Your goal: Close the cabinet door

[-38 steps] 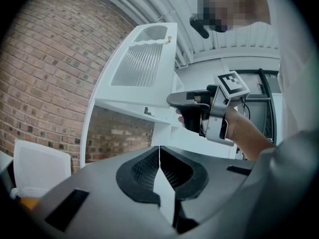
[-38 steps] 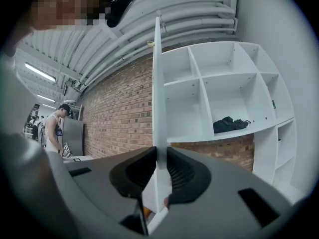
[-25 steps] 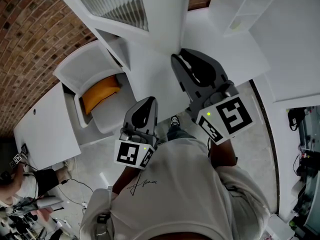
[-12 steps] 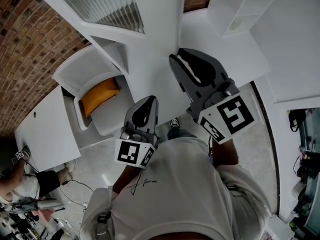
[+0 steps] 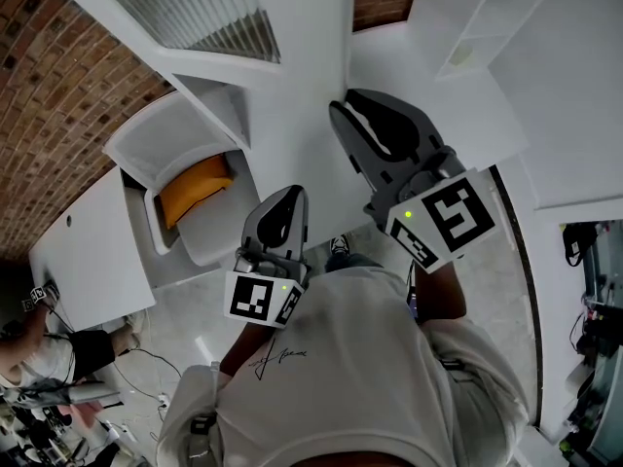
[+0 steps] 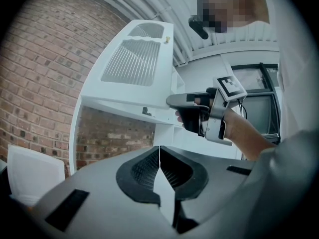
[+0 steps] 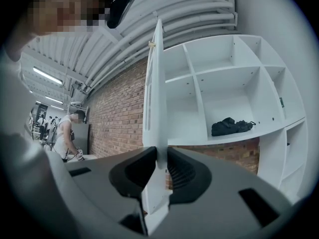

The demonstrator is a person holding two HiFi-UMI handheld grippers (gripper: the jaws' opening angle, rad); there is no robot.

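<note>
While the left gripper (image 6: pixel 159 164) hangs idle with its jaws pressed together on nothing, it takes no part in the job. To its right, the white louvred cabinet door (image 6: pixel 132 66) stands swung well out from the cabinet (image 7: pixel 227 91), so closing is not yet done. The right gripper (image 7: pixel 160 163) has its jaws clamped on the door's thin edge: the grip is made. Judged remaining: swing the door across onto the cabinet, in which a dark bundle (image 7: pixel 230 126) lies, then let go.
</note>
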